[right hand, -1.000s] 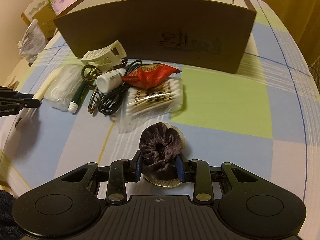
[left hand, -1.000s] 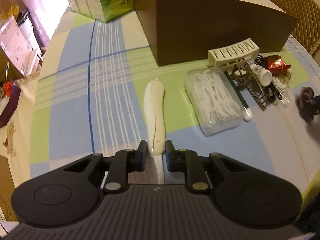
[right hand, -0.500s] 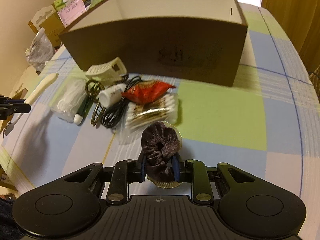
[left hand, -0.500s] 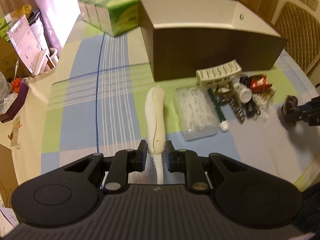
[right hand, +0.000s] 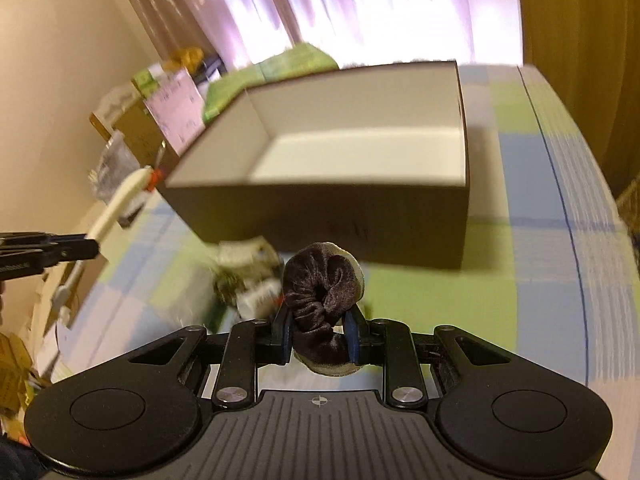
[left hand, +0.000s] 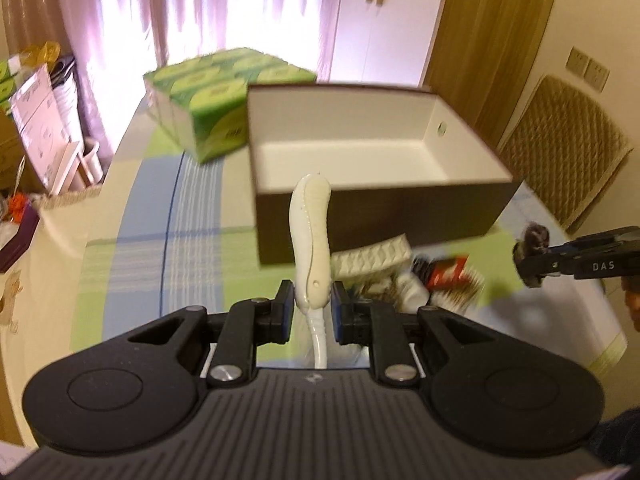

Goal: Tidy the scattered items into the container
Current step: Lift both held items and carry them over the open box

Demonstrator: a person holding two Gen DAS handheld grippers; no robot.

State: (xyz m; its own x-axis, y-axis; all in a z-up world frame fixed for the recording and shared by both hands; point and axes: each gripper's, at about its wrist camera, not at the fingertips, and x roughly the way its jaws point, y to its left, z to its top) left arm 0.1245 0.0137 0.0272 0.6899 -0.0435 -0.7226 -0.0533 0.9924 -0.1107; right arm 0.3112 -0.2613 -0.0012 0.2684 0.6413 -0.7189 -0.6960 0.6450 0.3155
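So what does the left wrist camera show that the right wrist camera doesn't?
Only the left view shows the chair, the wall sockets and the red packet. Only the right view shows the table's right-hand edge. Both show the empty box, the green cartons, the left gripper shut on the cream handle, and the right gripper shut on the dark scrunchie.

table, checked cloth | on it: brown box; green tissue packs; small-item clutter

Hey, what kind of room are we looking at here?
Probably a home dining or living room: a table under a checked cloth, curtains over a bright window, and a woven-back chair beside it.
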